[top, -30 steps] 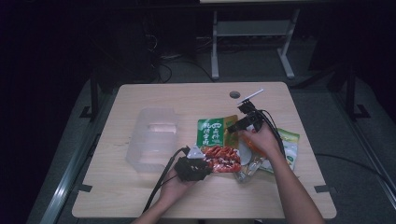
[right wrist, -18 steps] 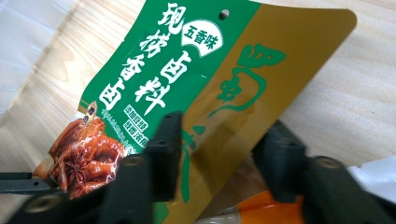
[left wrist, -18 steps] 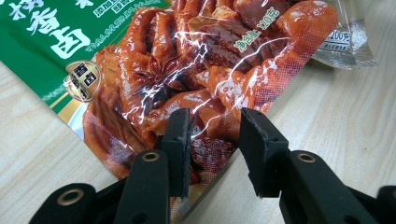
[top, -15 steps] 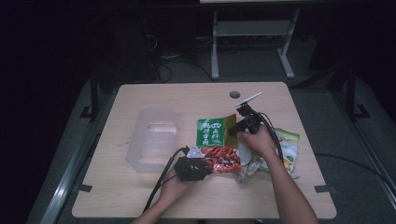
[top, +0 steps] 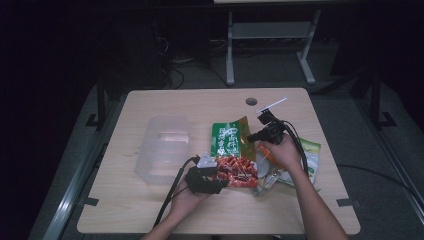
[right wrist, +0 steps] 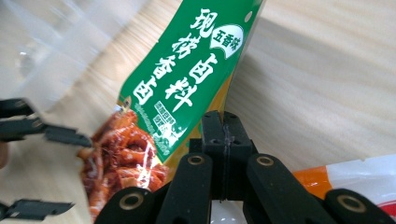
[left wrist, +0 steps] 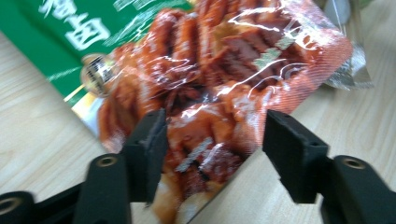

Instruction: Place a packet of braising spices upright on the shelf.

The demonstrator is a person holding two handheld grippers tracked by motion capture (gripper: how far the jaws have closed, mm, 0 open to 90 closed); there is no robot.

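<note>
Left gripper (top: 220, 181): jaws spread wide, one on each side of the red snack packet (top: 239, 171), not closed on it; in the left gripper view the red packet (left wrist: 219, 84) lies between the two black jaws, resting on the wood. Right gripper (top: 256, 137): jaws pressed together; in the right gripper view they meet at the lower edge of the green seasoning packet (right wrist: 191, 74), apparently pinching it, though the contact itself is partly hidden by the jaws. Green seasoning packet (top: 231, 138): right of the tabletop's middle, one side raised off the surface, its lower end overlapping the red packet. Red snack packet: toward the near edge, just right of centre, flat. Further packets: a light green and white pouch (top: 312, 157) near the right edge, under the right forearm; a silvery one (top: 270, 177) touching the red packet's right end. Clear plastic container (top: 164, 148): left of centre, well apart from both grippers. Tabletop (top: 150, 210): light wood, with a round cable hole (top: 251, 101) near the far edge.
</note>
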